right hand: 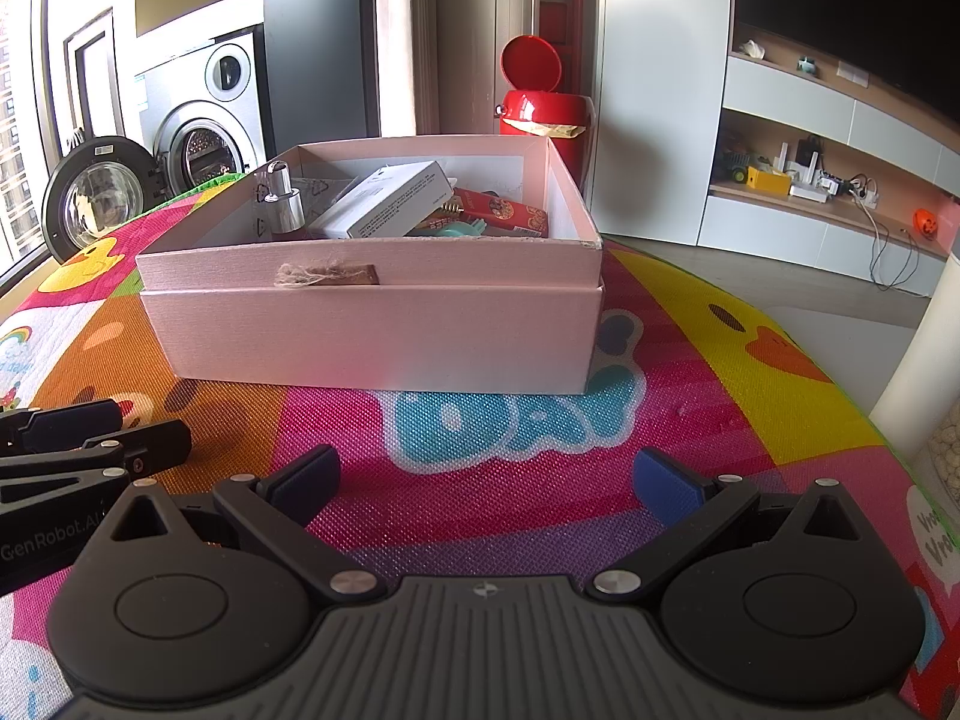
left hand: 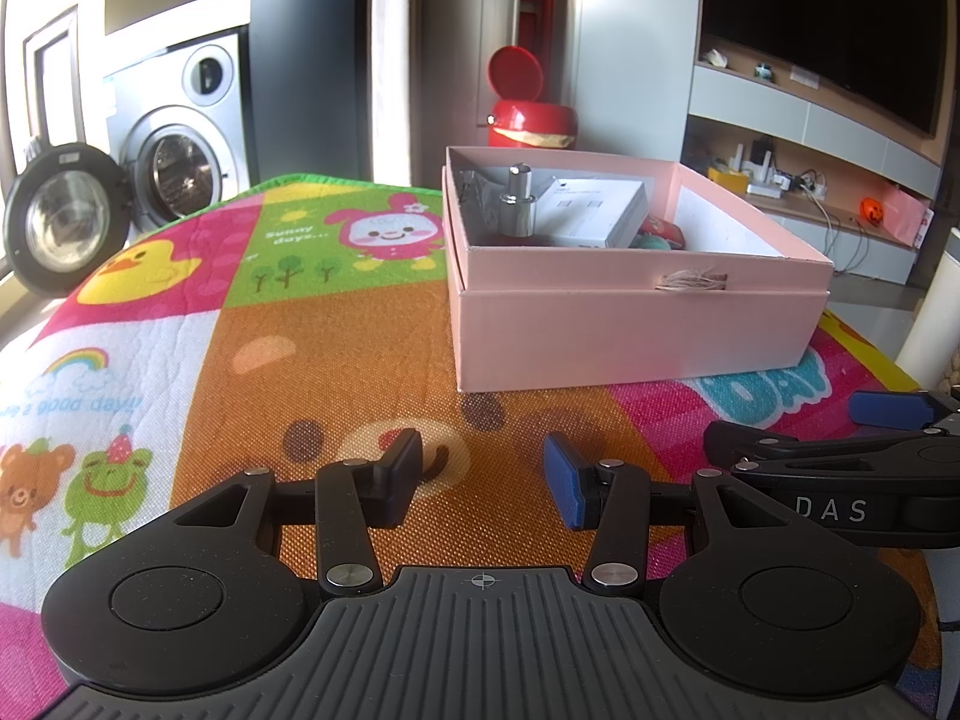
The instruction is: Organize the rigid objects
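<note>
A pink cardboard box stands open on the colourful play mat. Inside it are a silver pump bottle, a white carton, a red pack and small teal and red items. My left gripper is open and empty, low over the mat in front of the box's left corner. My right gripper is open and empty, in front of the box. Each gripper shows at the edge of the other's view.
A twine tag hangs on the box's front wall. A red bin with raised lid stands behind the mat. A washing machine with its door open is at the left. A white post stands at the mat's right edge.
</note>
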`<state>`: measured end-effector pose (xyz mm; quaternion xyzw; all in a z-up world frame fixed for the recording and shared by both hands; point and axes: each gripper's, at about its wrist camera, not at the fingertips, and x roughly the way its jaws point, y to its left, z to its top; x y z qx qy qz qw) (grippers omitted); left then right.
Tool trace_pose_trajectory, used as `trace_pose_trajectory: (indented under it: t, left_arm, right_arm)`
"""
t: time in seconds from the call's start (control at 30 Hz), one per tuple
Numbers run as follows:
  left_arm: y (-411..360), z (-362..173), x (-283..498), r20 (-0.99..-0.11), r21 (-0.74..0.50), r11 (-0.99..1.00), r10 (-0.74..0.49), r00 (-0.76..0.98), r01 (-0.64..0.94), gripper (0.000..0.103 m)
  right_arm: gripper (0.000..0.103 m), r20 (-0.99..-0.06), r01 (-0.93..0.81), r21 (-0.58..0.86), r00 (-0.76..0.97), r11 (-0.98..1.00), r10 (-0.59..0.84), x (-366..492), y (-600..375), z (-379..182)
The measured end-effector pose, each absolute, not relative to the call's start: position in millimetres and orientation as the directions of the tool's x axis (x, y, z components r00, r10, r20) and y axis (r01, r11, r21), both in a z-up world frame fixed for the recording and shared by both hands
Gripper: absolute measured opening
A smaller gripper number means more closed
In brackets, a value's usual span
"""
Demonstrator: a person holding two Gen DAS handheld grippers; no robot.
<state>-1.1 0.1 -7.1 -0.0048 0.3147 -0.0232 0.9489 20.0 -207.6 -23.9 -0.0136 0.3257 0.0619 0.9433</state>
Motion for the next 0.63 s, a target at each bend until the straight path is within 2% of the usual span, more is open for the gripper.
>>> trace_pose_trajectory:
  t: [0.63]
  left_arm:
    - [3.0, -7.5, -0.4, -0.597, -0.024, 0.999, -0.049, 0.800, 0.043, 0.050]
  right_arm:
    - [0.103, -0.616, -0.126, 0.015, 0.780, 0.992, 0.108, 19.7, -207.8, -23.9]
